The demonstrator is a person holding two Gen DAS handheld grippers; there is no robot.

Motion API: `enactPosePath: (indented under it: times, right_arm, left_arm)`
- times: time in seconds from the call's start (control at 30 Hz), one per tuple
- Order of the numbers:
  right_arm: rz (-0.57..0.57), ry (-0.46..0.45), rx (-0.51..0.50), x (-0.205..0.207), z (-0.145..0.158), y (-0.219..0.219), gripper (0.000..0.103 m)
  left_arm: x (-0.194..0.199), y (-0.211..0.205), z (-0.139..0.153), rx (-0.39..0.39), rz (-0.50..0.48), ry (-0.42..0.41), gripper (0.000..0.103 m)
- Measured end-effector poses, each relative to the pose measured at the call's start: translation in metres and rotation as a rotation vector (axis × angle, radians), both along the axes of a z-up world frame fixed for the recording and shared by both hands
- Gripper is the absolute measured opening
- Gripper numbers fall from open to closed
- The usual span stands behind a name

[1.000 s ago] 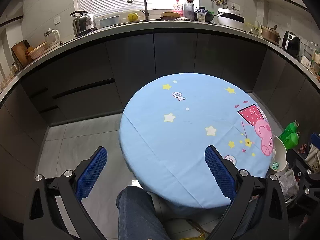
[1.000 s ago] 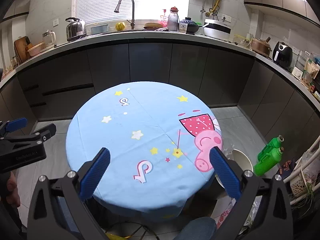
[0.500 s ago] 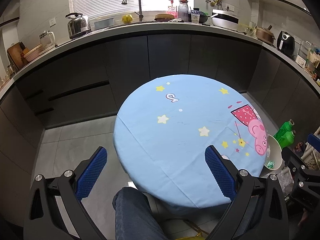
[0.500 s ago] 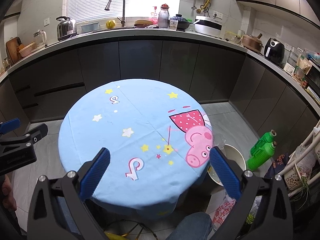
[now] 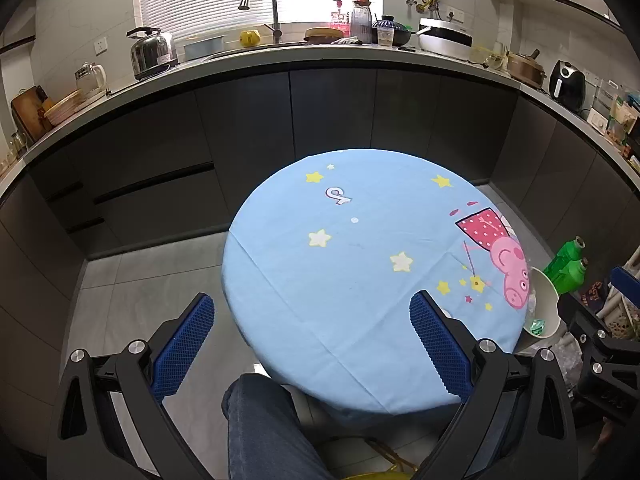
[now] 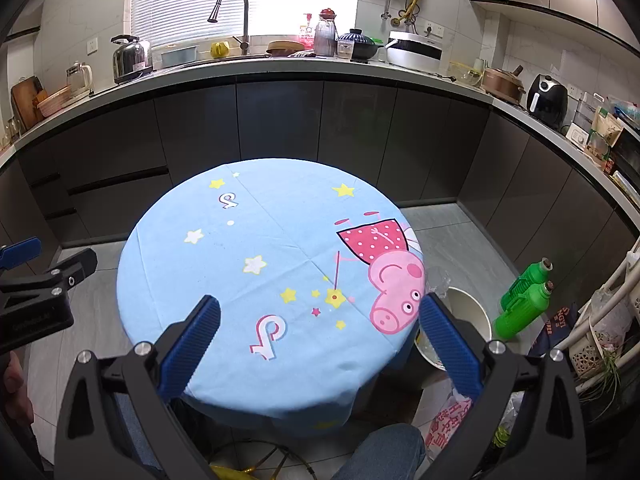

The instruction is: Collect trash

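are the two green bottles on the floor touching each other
Touching: the right wrist view shows the two green bottles pressed side by side, with no gap visible between them.

Your worktop (image 6: 280,240) wears matt printed cloth, faintly creased. Your fingers (image 5: 182,344) carry ribbed blue pads. Kettle (image 6: 130,56): polished metal. Floor (image 5: 132,280): smooth tile.

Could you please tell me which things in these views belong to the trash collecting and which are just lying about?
Part of the job:
- left gripper, open, empty
- right gripper, open, empty
- bin beside the table, with scraps inside

Just lying about:
- green bottles on the floor
- kettle on the counter
- air fryer
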State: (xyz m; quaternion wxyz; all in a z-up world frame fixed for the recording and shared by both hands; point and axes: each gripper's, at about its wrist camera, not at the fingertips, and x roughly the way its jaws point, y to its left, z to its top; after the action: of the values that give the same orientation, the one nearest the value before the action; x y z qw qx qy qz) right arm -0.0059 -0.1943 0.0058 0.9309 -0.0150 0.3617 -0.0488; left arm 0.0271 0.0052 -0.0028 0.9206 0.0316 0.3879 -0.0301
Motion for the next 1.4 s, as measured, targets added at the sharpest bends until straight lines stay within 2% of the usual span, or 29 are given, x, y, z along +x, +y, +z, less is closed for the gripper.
enactPosePath:
  times: [1.4]
  right_arm:
    - [-0.002, -0.008, -0.001, -0.0019, 0.0046, -0.0007, 0.1]
  left_arm:
    - [-0.0018, -0.0067, 0.0089, -0.012, -0.007, -0.008, 0.095]
